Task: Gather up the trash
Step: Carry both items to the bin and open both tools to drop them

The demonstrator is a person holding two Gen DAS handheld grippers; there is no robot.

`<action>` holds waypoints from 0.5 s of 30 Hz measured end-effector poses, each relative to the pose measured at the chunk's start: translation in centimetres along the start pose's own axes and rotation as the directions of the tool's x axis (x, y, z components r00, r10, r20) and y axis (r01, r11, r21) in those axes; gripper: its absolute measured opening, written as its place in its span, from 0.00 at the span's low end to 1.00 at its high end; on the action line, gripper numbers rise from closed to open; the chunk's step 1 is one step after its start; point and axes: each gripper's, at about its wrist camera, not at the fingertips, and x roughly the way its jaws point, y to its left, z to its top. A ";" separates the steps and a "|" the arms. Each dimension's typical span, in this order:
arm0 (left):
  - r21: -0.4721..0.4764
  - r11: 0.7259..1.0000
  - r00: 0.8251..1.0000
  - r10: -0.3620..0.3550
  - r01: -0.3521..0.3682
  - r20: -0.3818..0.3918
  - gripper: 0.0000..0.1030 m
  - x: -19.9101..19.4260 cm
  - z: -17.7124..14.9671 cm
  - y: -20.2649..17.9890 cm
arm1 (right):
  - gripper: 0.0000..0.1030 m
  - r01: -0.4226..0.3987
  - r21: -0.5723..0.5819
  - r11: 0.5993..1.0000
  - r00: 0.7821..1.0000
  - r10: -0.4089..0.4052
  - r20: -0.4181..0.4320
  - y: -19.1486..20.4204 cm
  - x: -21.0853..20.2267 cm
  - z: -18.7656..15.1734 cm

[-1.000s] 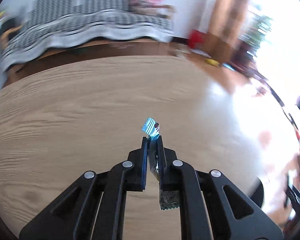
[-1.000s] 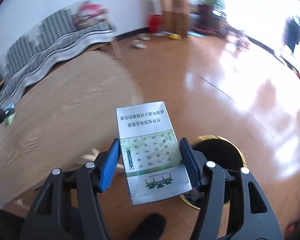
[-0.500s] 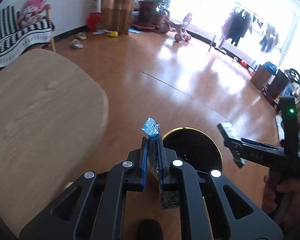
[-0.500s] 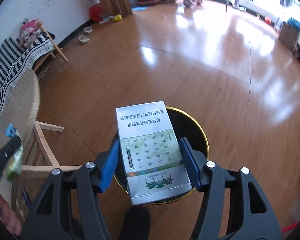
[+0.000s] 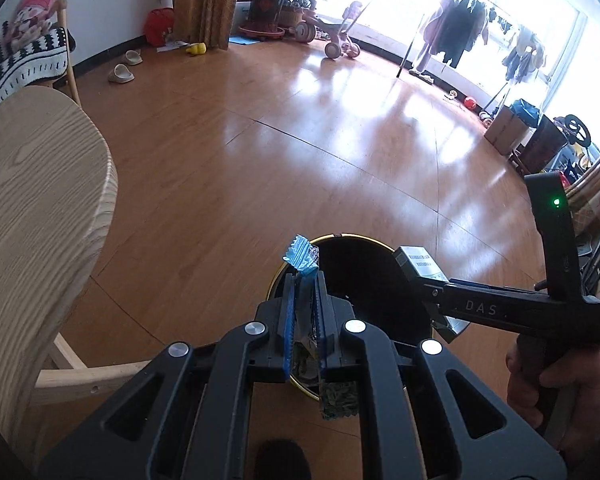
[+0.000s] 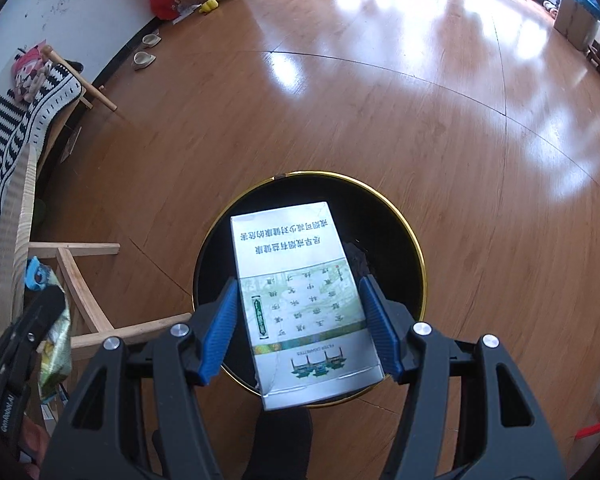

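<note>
Above the black bin (image 6: 404,240), right claw (image 6: 300,320) grips the box (image 6: 300,300), left claw (image 5: 302,304) pinches a wrapper (image 5: 302,258).

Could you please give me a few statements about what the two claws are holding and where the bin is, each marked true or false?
1. The right claw grips a printed box. True.
2. The left claw is empty. False: it is shut on a blue wrapper.
3. The box is held over the black bin. True.
4. The bin stands on the wooden table. False: it stands on the floor beside it.
5. The box already lies inside the bin. False: it is gripped above it.
</note>
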 end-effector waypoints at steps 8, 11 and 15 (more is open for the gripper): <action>-0.005 1.000 1.000 -0.018 0.018 -0.020 0.08 0.9 0.1 0.5 | 0.75 -0.007 0.012 1.000 1.000 0.006 0.028 -0.7 -0.5 -0.1; -0.003 1.000 0.999 -0.029 0.028 -0.025 0.08 1.4 0.1 0.7 | 0.77 0.003 0.032 0.999 0.999 -0.004 0.043 -1.0 -1.0 -0.2; -0.004 0.998 0.997 -0.065 0.065 -0.042 0.08 2.5 -0.1 0.2 | 0.78 0.004 0.082 0.997 0.997 -0.010 0.078 -1.9 -2.1 -0.2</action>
